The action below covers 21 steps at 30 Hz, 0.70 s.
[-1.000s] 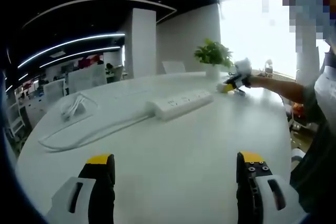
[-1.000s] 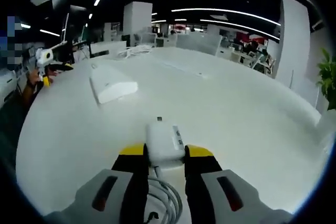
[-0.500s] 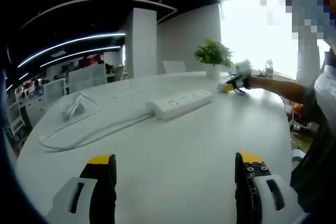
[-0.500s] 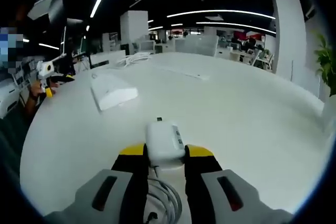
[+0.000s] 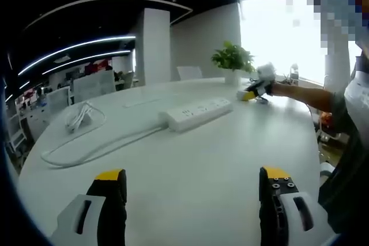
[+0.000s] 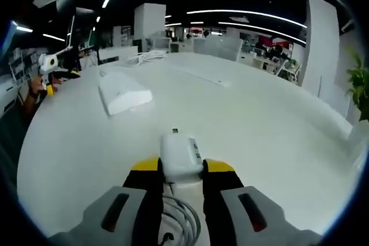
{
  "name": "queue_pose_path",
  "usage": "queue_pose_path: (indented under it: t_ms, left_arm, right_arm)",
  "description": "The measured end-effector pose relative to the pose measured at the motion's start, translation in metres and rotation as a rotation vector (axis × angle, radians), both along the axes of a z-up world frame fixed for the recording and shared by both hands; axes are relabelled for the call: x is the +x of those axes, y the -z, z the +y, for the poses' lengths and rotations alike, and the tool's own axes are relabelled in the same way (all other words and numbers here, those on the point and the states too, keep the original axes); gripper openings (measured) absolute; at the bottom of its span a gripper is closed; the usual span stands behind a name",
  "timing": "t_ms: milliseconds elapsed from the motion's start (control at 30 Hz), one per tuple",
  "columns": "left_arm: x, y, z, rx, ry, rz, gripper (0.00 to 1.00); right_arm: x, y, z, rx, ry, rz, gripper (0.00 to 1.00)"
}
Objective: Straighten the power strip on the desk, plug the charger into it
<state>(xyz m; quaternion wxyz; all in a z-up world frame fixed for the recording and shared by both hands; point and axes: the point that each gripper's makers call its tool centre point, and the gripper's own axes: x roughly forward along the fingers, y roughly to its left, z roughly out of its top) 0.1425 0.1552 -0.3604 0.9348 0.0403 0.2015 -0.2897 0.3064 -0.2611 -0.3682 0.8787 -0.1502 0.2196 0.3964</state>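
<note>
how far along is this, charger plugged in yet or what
Not plugged in yet. In hand: the right gripper is shut on the white charger, its cable coiled beneath. The left gripper hangs open over the desk. Left: the power strip lies untouched, sockets empty, so straightening, if needed, and plugging in remain.

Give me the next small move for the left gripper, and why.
Probably move the left gripper forward toward the power strip to square it up. Its fingers stand open with nothing between them, well short of the strip, which lies at an angle on the desk. The right gripper already holds the charger.
</note>
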Motion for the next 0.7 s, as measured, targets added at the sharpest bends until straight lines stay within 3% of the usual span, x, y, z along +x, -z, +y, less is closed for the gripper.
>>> queue_pose_path:
  t_ms: [700]
  left_arm:
    - [-0.003,-0.001,0.0,-0.008,-0.004,-0.003,0.99]
  right_arm:
    - [-0.008,-0.014,0.003,0.003,0.015,0.035,0.24]
